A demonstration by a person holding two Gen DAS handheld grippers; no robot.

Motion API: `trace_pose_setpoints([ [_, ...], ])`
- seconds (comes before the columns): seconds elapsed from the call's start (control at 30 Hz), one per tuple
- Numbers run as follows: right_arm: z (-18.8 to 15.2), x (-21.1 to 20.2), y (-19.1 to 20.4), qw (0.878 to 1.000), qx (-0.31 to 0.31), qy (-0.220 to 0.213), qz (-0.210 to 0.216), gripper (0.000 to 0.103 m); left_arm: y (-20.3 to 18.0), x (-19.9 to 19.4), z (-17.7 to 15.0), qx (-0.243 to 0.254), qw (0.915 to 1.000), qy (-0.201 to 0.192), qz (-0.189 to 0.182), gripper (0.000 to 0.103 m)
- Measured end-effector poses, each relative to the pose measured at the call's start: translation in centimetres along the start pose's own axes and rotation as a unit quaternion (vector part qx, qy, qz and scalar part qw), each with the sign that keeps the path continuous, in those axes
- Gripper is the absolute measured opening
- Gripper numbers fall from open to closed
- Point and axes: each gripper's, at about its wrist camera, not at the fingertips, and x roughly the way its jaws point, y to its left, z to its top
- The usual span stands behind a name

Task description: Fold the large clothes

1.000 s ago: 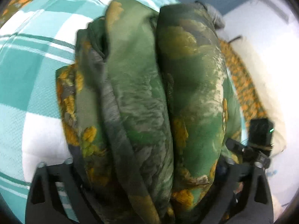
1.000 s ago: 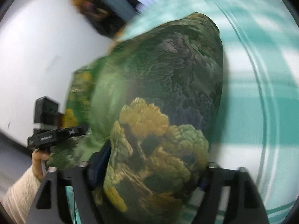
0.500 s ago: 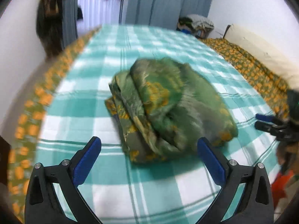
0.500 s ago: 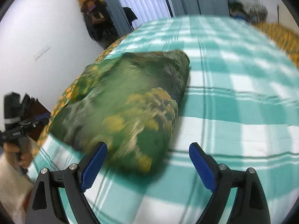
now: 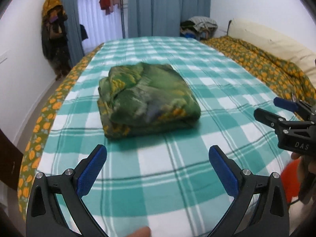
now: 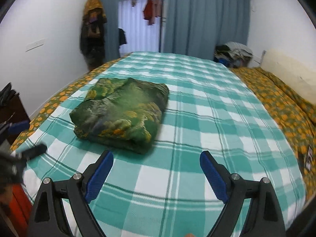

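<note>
A green cloth with yellow-orange print (image 5: 146, 100) lies folded in a thick bundle on the teal-and-white checked bed cover (image 5: 197, 79). It also shows in the right wrist view (image 6: 122, 114). My left gripper (image 5: 157, 167) is open and empty, held back from the bundle above the near bed edge. My right gripper (image 6: 156, 172) is open and empty, also clear of the bundle. The right gripper shows at the right edge of the left wrist view (image 5: 276, 110).
An orange-flowered sheet (image 5: 262, 65) and a cream pillow (image 5: 276, 43) lie along the right side. A pile of clothes (image 5: 199, 27) sits at the far corner. Blue curtains (image 6: 203, 19) and hanging coats (image 6: 92, 31) stand behind. A dark cabinet (image 6: 9, 110) is at left.
Both grippers let go of the folded cloth bundle and drew back and up from it. The bundle now rests on the bed, and both grippers stand wide open.
</note>
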Motion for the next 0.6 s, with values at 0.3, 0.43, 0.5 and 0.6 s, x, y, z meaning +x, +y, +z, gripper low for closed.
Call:
trace_pose_setpoints([
  [0.3, -1.0, -1.4, 0.7, 1.000, 0.009, 0.005, -0.007, 0.091, -1.3, -2.6, -0.6, -0.010, 0.9994, -0.019, 0.028, 0.103],
  [0.43, -1.2, -1.5, 1.0, 1.000, 0.007, 0.013, -0.011, 0.091, -1.2, -3.3, -0.4, -0.026, 0.9990, -0.026, 0.027, 0.103],
  [0.5, -1.2, -1.7, 1.1, 1.000, 0.009, 0.016, -0.012, 0.091, -1.1, -3.4, -0.4, -0.035, 0.9989, -0.024, 0.020, 0.103],
  [0.6, -1.4, -2.0, 1.4, 1.000, 0.004, 0.019, -0.016, 0.091, -1.2, -3.2, -0.4, -0.042, 0.9980, -0.019, 0.043, 0.103],
])
